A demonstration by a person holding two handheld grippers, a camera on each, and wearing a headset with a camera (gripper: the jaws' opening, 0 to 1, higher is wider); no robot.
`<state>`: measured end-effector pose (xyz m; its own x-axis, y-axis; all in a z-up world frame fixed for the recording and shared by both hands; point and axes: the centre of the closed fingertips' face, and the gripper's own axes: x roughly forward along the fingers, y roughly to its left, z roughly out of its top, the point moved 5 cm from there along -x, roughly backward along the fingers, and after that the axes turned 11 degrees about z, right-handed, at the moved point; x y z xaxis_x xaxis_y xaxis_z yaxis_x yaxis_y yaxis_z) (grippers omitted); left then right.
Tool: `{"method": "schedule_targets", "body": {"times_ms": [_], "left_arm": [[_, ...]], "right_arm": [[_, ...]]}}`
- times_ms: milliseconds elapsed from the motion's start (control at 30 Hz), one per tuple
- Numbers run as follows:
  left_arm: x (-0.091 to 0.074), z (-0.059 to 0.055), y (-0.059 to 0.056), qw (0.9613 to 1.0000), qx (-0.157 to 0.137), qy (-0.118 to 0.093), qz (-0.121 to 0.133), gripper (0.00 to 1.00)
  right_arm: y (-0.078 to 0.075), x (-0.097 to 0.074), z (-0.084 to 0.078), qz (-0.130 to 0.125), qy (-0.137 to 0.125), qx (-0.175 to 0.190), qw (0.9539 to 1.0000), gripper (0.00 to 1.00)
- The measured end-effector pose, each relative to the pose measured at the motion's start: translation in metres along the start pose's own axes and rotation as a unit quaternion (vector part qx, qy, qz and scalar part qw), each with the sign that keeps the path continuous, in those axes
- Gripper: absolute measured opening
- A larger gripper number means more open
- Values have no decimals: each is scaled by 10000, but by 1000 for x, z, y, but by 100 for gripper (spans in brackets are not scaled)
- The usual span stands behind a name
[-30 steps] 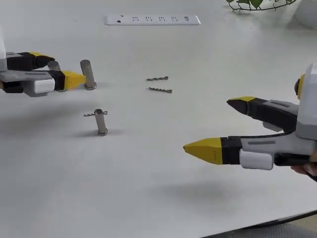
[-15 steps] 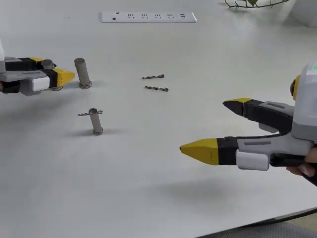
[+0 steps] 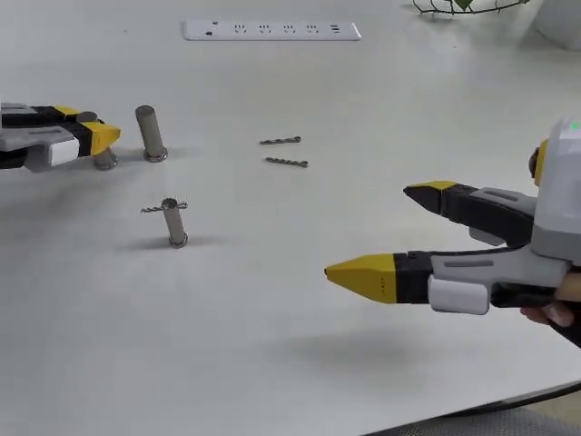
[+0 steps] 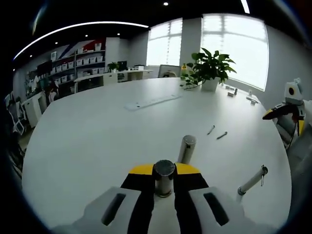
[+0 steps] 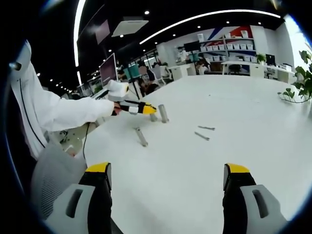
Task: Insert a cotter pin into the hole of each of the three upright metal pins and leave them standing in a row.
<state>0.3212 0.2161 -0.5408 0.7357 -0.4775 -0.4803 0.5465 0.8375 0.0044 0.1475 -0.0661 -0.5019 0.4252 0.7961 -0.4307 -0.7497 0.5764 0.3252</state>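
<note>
Metal pin (image 4: 164, 176) is clamped between the jaws of the left gripper (image 3: 91, 123) at the upper left of the head view, just beside a second pin (image 3: 148, 133). Right gripper (image 3: 379, 231) hangs wide open at the lower right. A careless sideways swing of the left gripper could topple this neighbour.

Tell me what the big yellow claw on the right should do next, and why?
Probably reach the right gripper toward the nearer loose cotter pin and pick it up. Its fingers are open and empty, one metal pin already has its cotter pin, and the left gripper has a bare pin between its fingers.
</note>
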Motion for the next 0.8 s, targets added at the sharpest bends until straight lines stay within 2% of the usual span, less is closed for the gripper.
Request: {"method": "schedule_targets", "body": {"times_ms": [67,200,367,500,567,633,667,800], "left_arm": [[-1,0,-2,10000,-88,42,-16,10],[-6,1,-5,10000,-73,36,1,10],[-17,14,-8,9999,-28,-122,-57,10],[-28,26,-12,9992,-230,-303,-105,10],[-28,24,-11,9989,-253,-373,-123,10],[-35,33,-13,9987,-249,-425,-144,10],[-34,31,-14,9986,-242,-436,-156,10],[-40,36,-20,9985,-174,-443,-258,10]], "right_arm": [[0,1,0,9,6,-1,10000,94],[1,2,-1,37,33,-5,10000,94],[2,4,1,71,23,-25,10000,94],[2,4,2,81,1,-33,10000,94],[3,4,2,91,-18,-33,10000,94],[3,3,2,94,-34,-48,9999,94],[3,3,2,101,-42,-48,9999,94],[4,3,3,131,-72,-68,9999,93]]}}
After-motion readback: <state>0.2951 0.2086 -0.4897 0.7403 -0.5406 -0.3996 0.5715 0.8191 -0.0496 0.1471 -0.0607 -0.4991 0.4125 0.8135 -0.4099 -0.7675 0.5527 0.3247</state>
